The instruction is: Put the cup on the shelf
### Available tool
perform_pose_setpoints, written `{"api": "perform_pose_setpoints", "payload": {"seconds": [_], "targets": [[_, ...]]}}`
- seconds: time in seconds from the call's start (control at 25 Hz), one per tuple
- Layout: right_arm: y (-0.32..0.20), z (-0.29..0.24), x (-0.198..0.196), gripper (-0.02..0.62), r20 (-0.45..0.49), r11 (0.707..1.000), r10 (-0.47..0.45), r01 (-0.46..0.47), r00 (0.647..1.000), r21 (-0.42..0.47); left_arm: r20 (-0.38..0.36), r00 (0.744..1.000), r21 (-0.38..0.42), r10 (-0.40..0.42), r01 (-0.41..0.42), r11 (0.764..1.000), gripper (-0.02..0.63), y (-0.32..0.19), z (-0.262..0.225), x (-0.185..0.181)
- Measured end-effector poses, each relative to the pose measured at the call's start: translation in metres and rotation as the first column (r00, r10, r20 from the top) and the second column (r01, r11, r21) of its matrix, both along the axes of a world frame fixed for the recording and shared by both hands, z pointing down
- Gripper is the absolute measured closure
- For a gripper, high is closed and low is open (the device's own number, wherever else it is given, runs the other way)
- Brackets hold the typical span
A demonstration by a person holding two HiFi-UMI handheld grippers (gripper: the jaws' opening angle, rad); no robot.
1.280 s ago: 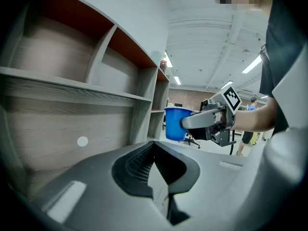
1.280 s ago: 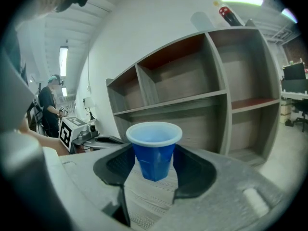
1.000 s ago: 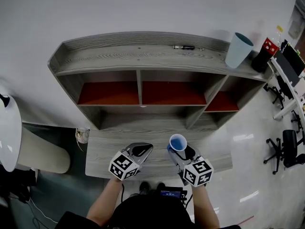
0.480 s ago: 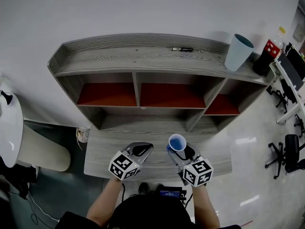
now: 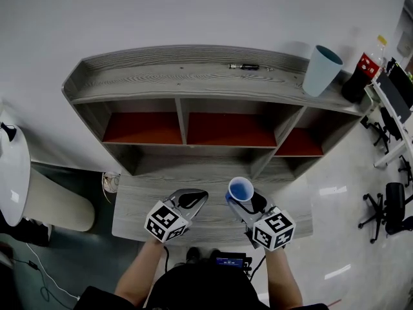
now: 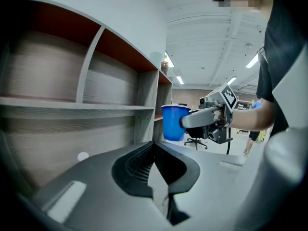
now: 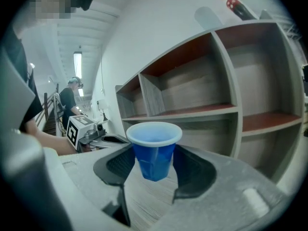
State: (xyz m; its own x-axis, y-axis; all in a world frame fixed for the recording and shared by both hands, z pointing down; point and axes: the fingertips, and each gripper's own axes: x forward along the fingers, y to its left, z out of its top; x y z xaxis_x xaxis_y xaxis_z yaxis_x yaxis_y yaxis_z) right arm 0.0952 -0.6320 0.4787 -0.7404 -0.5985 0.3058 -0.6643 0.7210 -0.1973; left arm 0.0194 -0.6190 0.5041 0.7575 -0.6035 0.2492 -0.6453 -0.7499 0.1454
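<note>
A small blue cup (image 5: 241,190) stands upright between the jaws of my right gripper (image 5: 243,197), which is shut on its sides just under the white rim. In the right gripper view the blue cup (image 7: 154,149) hangs a little above the wooden board. The left gripper view shows the same cup (image 6: 173,122) off to the right, in front of the shelf's upright. My left gripper (image 5: 191,200) hovers beside it to the left, its jaws closed tip to tip with nothing in them. Behind both stands the grey shelf (image 5: 193,79) with red-backed compartments.
On the shelf's top board at the right stand a pale teal cup (image 5: 321,68) and a dark bottle (image 5: 359,76); a thin dark pen-like thing (image 5: 247,66) lies at its middle. The low front board (image 5: 139,205) lies under the grippers. Office chairs (image 5: 390,205) stand at the right.
Both grippers have risen slightly over the front board, the right one carrying the blue cup with it. Its grip looks the same.
</note>
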Motion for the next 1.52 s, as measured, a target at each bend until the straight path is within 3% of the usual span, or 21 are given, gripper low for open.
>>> {"api": "perform_pose_setpoints", "payload": {"seconds": [0.2, 0.44, 0.8, 1.04, 1.52], "targets": [[-0.016, -0.033, -0.012, 0.347, -0.019, 0.996, -0.067, 0.068, 0.998, 0.057, 0.002, 1.0, 0.029, -0.006, 0.006, 1.0, 0.604, -0.017, -0.03, 0.001], [-0.045, -0.057, -0.024, 0.347, -0.052, 0.993, -0.082, 0.086, 0.995, 0.082, 0.006, 0.999, 0.067, -0.05, 0.049, 0.997, 0.604, -0.046, -0.06, -0.003], [-0.101, -0.087, -0.025, 0.347, -0.058, 0.992, -0.016, 0.023, 0.998, 0.12, -0.006, 0.988, 0.076, -0.156, 0.156, 0.985, 0.604, -0.088, -0.083, -0.013], [-0.13, -0.083, -0.028, 0.347, -0.06, 0.995, 0.008, -0.002, 0.998, 0.096, -0.019, 0.979, 0.063, -0.205, 0.205, 0.977, 0.607, -0.111, -0.082, -0.014], [-0.172, -0.071, -0.036, 0.346, -0.111, 0.997, 0.018, -0.009, 0.994, 0.081, -0.012, 0.97, 0.046, -0.243, 0.243, 0.969, 0.611, -0.129, -0.077, -0.013]]}}
